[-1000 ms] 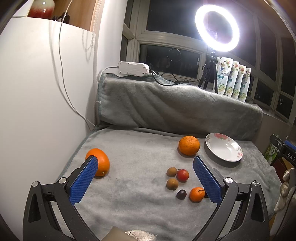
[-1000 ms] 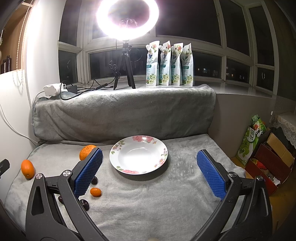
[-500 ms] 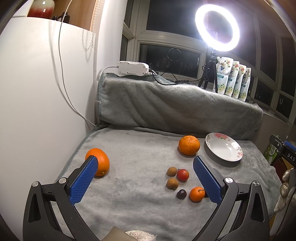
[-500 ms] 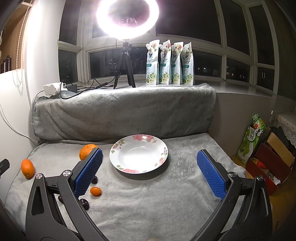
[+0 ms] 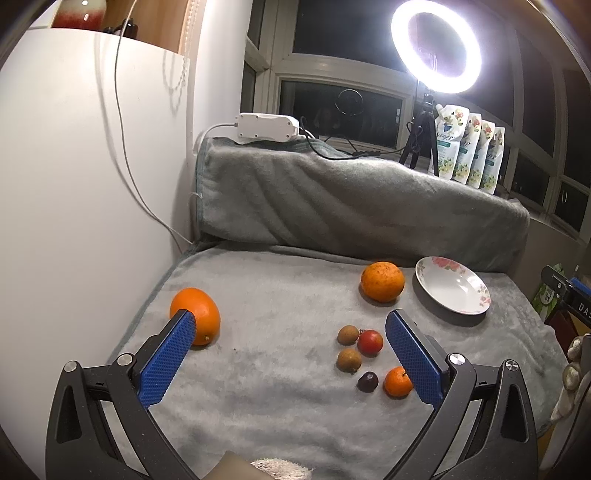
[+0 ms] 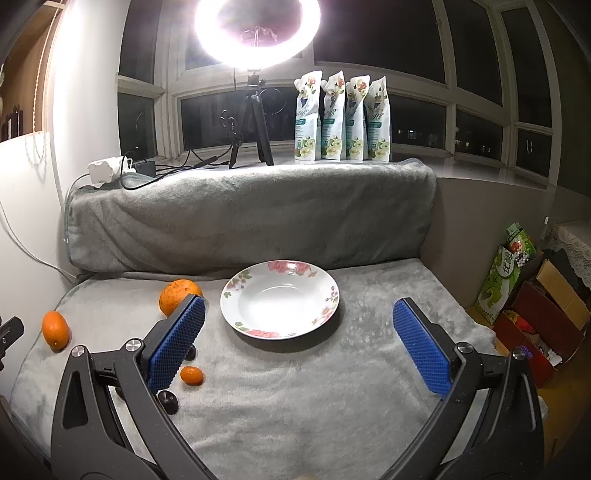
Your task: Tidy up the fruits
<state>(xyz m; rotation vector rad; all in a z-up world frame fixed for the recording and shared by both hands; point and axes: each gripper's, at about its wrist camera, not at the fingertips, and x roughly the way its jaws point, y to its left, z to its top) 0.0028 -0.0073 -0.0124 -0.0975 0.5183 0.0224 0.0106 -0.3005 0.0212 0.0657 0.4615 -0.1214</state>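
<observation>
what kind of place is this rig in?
Likely a home window nook at night: a grey blanket over a seat, dark windows, a ring light on the sill, fruit beside a floral plate.

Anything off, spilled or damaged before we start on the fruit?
Nothing spilled or damaged. The fruit just lies loose on the grey blanket: the oval orange sits alone near the wall, far from the plate, which holds nothing. Both grippers are open and holding nothing.
</observation>
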